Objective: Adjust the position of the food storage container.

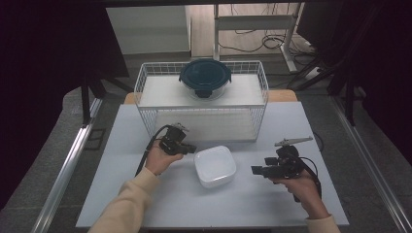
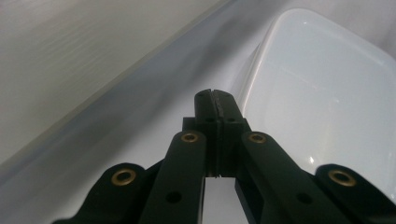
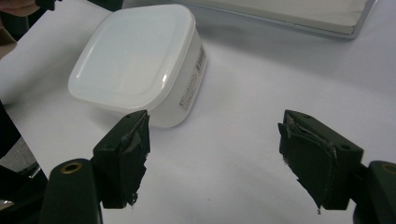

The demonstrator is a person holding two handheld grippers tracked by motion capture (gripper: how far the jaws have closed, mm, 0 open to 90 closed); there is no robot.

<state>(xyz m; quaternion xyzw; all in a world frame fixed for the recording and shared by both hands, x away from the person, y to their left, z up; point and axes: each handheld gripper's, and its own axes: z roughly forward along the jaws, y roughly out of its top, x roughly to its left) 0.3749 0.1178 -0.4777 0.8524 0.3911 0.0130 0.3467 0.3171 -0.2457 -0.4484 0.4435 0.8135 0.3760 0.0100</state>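
Observation:
A white square container with rounded corners lies upside down on the table's middle; it also appears as the white container and the white container with a label on its side. My left gripper is just left of it, jaws pressed together with nothing between them, as the left gripper beside the container's edge. My right gripper hovers to the container's right, pointing at it, and its jaws stand wide apart and empty, as the right gripper.
A white wire basket shelf stands at the table's back. On top of it rests a round glass dish with a dark blue clip lid. A person's hands and cream sleeves come in from the bottom edge.

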